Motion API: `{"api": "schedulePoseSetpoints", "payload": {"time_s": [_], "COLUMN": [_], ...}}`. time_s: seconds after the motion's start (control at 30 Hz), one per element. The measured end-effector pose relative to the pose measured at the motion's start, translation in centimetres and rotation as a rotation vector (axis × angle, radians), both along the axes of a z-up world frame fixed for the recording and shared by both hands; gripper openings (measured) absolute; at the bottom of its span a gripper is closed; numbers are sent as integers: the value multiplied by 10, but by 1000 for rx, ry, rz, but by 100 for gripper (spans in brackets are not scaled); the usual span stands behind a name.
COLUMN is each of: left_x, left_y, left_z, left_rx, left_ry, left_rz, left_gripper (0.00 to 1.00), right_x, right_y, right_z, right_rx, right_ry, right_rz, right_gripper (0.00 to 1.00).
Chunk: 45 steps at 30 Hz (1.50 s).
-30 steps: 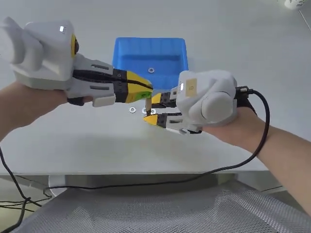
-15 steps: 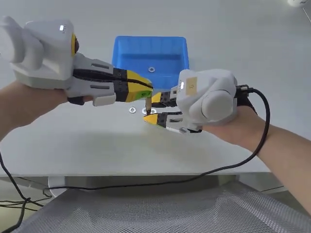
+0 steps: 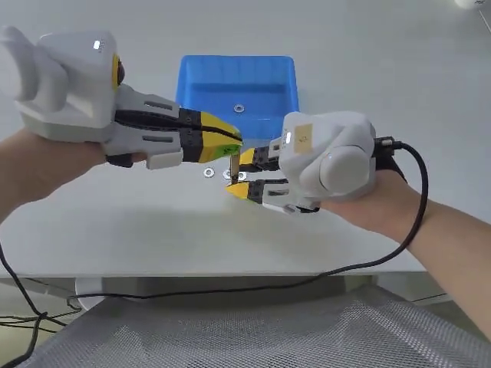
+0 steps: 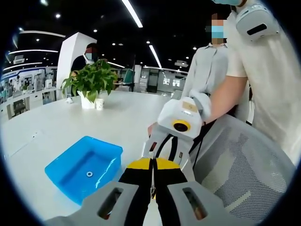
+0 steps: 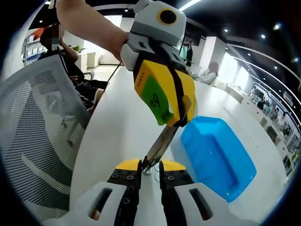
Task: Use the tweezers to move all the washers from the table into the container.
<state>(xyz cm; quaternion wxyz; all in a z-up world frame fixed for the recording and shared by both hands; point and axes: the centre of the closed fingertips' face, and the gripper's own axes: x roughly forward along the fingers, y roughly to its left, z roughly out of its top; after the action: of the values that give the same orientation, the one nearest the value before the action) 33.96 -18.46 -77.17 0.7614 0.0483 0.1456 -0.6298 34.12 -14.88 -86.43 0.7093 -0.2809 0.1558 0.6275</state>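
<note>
White table (image 3: 383, 69), mesh chair (image 4: 244, 160) (grey), ceiling strip lights (image 4: 134, 13).

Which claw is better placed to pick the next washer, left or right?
Left. The left claw is shut on the tweezers, whose tips point down among the washers on the table, near the blue container. The right claw is open, its jaws either side of the tweezer tips, holding nothing.

Overhead, ceiling strip lights (image 4: 133, 13) flood my white table (image 3: 399, 69) evenly, nearly washing it out; shadows there are faint. Both gripper views bend hard at their edges, far background soft.
</note>
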Motion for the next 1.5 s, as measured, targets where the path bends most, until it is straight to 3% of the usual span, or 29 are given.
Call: {"api": "schedulePoseSetpoints", "payload": {"time_s": [0.8,1.5], "left_x": [-8,-1], "left_y": [0,2], "left_z": [-1,-5], "left_rx": [-8,-5], "left_ry": [-8,-18], "left_rz": [-11,-10], "left_gripper": [3,3], "right_x": [-3,-3], "right_y": [-1,0], "right_z": [-4,-4], "right_rx": [-9,-9], "right_ry": [-5,-7], "right_rz": [4,22], "right_gripper": [16,12]}}
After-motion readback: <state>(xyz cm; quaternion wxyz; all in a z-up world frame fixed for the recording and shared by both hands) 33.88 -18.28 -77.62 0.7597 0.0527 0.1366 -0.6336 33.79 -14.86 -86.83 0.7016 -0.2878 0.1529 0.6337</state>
